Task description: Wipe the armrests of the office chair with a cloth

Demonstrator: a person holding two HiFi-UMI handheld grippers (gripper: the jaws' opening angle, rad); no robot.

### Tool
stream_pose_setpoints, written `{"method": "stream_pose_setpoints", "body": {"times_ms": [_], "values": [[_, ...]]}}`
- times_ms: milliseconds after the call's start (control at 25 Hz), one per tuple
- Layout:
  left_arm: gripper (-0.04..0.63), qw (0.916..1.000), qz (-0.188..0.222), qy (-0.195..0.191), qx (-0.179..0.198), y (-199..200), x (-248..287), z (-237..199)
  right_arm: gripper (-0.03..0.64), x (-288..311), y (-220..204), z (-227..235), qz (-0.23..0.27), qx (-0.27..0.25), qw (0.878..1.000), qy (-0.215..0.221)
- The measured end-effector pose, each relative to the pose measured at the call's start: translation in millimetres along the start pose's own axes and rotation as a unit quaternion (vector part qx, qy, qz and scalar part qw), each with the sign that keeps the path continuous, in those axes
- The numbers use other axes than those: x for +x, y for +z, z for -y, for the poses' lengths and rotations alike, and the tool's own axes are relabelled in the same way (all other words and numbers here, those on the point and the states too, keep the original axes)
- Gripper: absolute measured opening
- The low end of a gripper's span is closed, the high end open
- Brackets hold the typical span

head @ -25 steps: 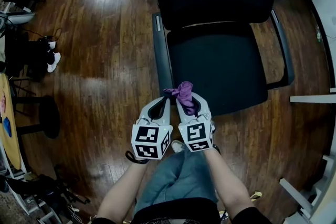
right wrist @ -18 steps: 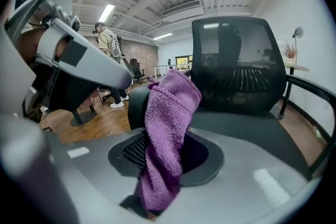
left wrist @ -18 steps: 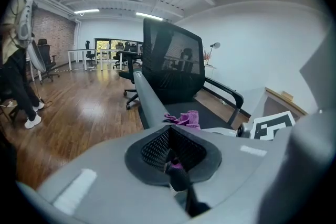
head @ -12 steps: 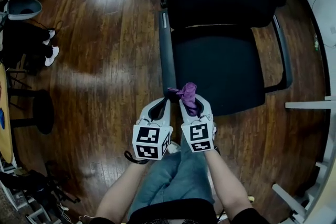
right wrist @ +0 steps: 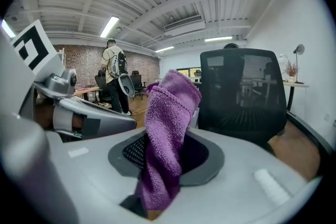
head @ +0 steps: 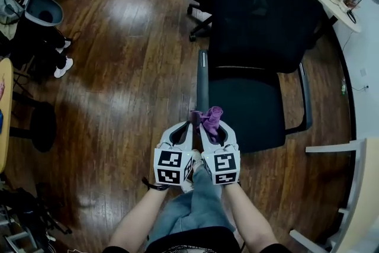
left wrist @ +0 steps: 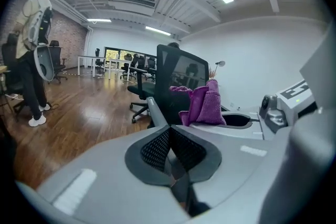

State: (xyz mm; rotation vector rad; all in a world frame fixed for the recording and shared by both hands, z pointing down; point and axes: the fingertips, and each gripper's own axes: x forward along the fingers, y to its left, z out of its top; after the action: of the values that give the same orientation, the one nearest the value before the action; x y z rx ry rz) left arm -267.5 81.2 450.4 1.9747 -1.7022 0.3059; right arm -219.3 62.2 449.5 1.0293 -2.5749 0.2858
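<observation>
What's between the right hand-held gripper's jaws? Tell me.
A purple cloth, pinched, sticking up past the tips. Its lower end is hidden inside the right hand-held gripper.

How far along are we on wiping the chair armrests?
Done: the purple cloth is picked up and clamped in the right gripper. In hand: it hovers beside the left gripper, which is shut and empty, near the front end of the near armrest. No contact with the armrest shows. Left: wiping that one, then the far armrest.
</observation>
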Motion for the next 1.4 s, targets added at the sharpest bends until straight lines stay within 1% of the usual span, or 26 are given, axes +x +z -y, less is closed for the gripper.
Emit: {"method": "stream_pose_setpoints", "body": {"times_ms": [200, 400, 520, 680, 800, 880, 960, 1040, 1240, 1400], "values": [[0.006, 0.9998, 0.015, 0.016, -0.004, 25.9, -2.1, -40.7, 0.121, 38.1, 31.4, -26.4, 0.015, 0.017, 1.000, 0.006], [0.006, 0.9993, 0.019, 0.031, 0.007, 49.9, 19.1, -84.4, 0.121, 89.7, 49.2, -33.8, 0.022, 0.041, 0.999, 0.005], [0.006, 0.9992, 0.020, 0.033, 0.013, 70.2, 33.8, -113.4, 0.121, 124.5, 58.2, -33.4, 0.020, 0.059, 0.998, -0.007], [0.006, 0.9993, 0.013, 0.030, 0.020, 95.4, 60.9, -153.2, 0.121, 174.9, 68.9, -27.3, 0.016, 0.097, 0.995, -0.033], [0.006, 0.9994, -0.001, 0.021, 0.027, 110.6, 86.3, -177.2, 0.121, 213.6, 75.0, -16.8, 0.010, 0.130, 0.990, -0.049], [0.006, 0.9989, -0.018, 0.012, 0.041, 114.8, 105.6, -189.9, 0.121, 238.1, 77.5, -5.7, 0.010, 0.155, 0.986, -0.063], [0.006, 0.9977, -0.037, 0.000, 0.057, 114.6, 122.3, -196.9, 0.121, 256.2, 74.2, 6.7, 0.007, 0.183, 0.980, -0.079], [0.006, 0.9967, -0.044, -0.011, 0.067, 118.7, 133.8, -200.8, 0.121, 269.1, 69.0, 20.5, 0.004, 0.205, 0.974, -0.097], [0.006, 0.9969, -0.036, -0.028, 0.064, 129.4, 155.0, -213.2, 0.121, 298.2, 52.8, 56.0, -0.003, 0.234, 0.963, -0.137], [0.006, 0.9949, -0.057, -0.044, 0.071, 116.6, 168.8, -209.9, 0.121, 314.3, 33.2, 78.5, -0.021, 0.251, 0.955, -0.158]]}}
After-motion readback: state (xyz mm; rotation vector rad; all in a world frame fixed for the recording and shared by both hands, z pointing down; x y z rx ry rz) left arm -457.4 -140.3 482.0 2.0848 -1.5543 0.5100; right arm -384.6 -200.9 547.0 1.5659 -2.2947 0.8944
